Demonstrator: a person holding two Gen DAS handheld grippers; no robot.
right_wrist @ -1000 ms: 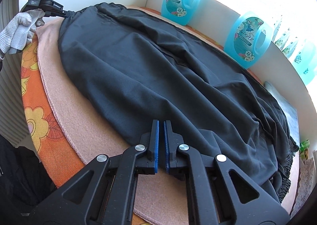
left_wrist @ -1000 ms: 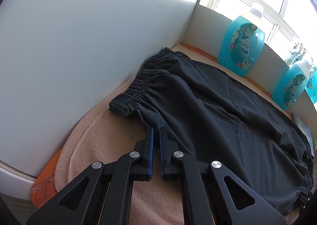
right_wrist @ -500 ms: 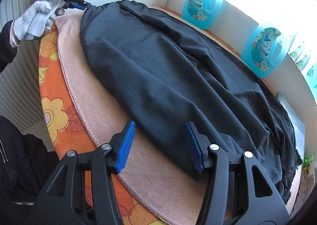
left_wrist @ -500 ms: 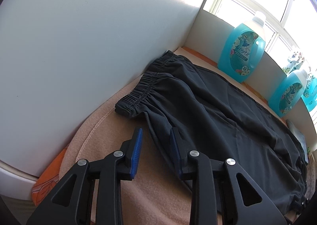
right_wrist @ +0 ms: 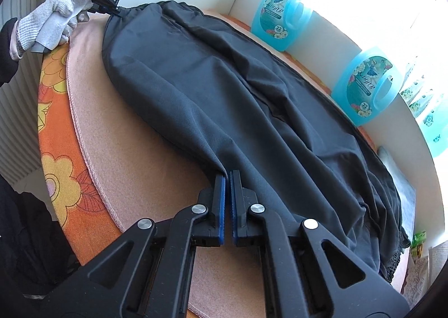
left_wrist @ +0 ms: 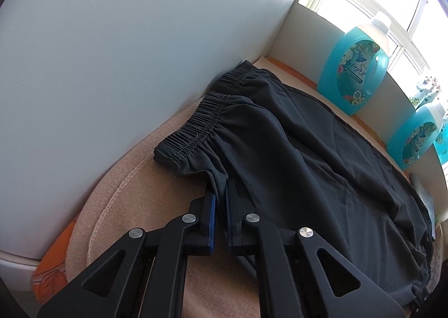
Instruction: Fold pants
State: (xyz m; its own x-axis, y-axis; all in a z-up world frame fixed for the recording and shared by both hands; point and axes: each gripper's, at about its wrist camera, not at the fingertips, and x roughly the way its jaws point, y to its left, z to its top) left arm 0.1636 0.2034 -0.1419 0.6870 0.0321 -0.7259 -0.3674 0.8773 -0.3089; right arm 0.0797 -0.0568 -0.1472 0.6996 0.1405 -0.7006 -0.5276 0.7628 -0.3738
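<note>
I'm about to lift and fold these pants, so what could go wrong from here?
Both tongs pinch only a thin edge of the black pants: the left tongs below the waistband, the right tongs on the near hem. The slippery-looking cloth may slip out. A wide swing might knock the blue detergent bottles by the window.

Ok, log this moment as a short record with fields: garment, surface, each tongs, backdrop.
garment: black pants, laid flat, elastic waistband near the wall
surface: beige blanket over an orange floral cloth
left tongs: shut on the pants edge below the waistband
right tongs: shut on the near pants edge
backdrop: blue detergent bottles along the window side
</note>
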